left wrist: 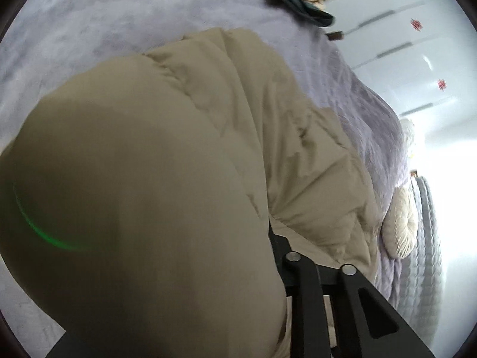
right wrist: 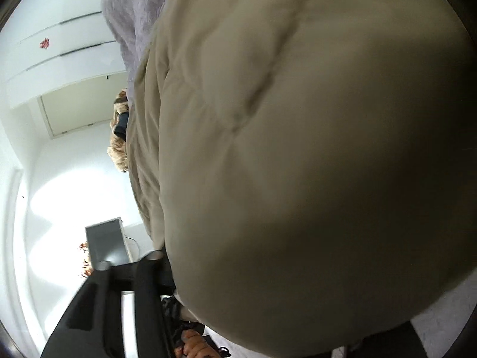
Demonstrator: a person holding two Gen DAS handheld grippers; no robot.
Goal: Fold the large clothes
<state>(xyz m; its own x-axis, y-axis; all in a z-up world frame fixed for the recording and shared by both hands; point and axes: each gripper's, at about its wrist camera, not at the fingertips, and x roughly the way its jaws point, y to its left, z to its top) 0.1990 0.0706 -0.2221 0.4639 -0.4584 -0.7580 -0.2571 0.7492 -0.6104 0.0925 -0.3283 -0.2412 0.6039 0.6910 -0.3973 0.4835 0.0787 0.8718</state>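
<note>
Lavender plush bedding (left wrist: 155,9) covers the bed, and close against both lenses a puffy beige quilted coat (left wrist: 184,149) bulges, filling the left view from 6 to 12 o'clock. Each tool, left (left wrist: 277,238) and right (right wrist: 171,271), vanishes into the fabric; whether either pinches it I cannot tell. Farther off, white cabinet doors (left wrist: 396,44) stand at 2 o'clock.

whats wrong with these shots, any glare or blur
Left wrist view: the beige padded coat bulges so near the lens that it goes soft, a green flare arc crosses it, and the right edge by the white wardrobe is blown out. Right wrist view: the coat fills most of the frame, shadowed at right; the hand-held gripper's linkage is motion-blurred.
</note>
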